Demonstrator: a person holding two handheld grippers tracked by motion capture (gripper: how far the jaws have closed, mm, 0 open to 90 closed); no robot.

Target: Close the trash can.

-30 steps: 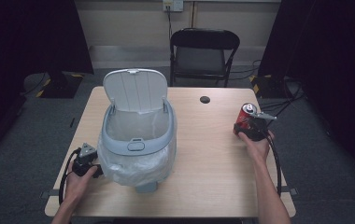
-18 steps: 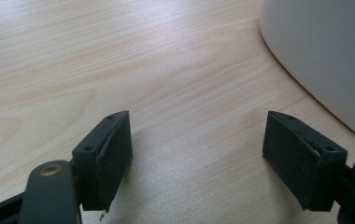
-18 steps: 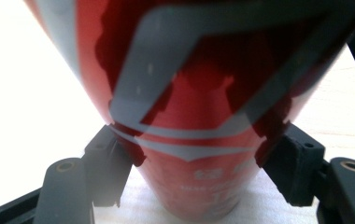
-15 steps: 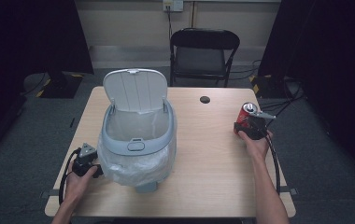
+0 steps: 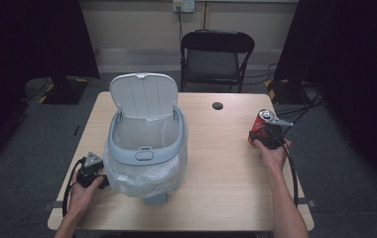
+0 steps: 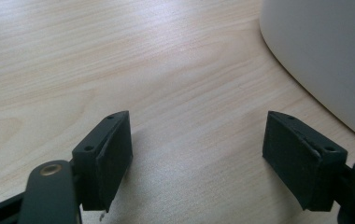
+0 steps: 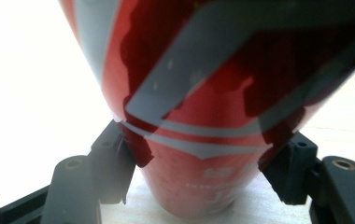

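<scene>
1. One grey trash bin [image 5: 144, 148] sits left of centre on the wooden surface [image 5: 226, 163]. Its flip lid [image 5: 143, 95] stands open and upright at the far side.
2. The bin holds one clear plastic liner [image 5: 174, 166], folded out over the rim and bunched down the outer wall. Nothing else can be made out inside.
3. One red soda can [image 5: 261, 126] stands upright near the right edge of the surface, well apart from the bin. Top is visible; whether it is opened, can't tell.
4. Right gripper [image 5: 271, 134]: jaws clamped on the can's lower body, one on each side. In the right gripper view [image 7: 203, 172] the can [image 7: 199, 93] has red and silver graphics, base at the surface.
5. Left gripper [image 5: 90, 171]: low at the near-left of the surface, just beside the bin. In the left gripper view [image 6: 196, 154] the jaws are wide apart with nothing between them, bare wood [image 6: 119, 60] below, pale bin wall [image 6: 325, 56] at upper right.
6. One small black round item [image 5: 218, 105] on the far part of the surface; too small to identify.
7. One black folding chair [image 5: 216, 57] behind the surface.
8. Count: 1 bin, 1 liner, 1 can, 2 grippers, 1 chair.
</scene>
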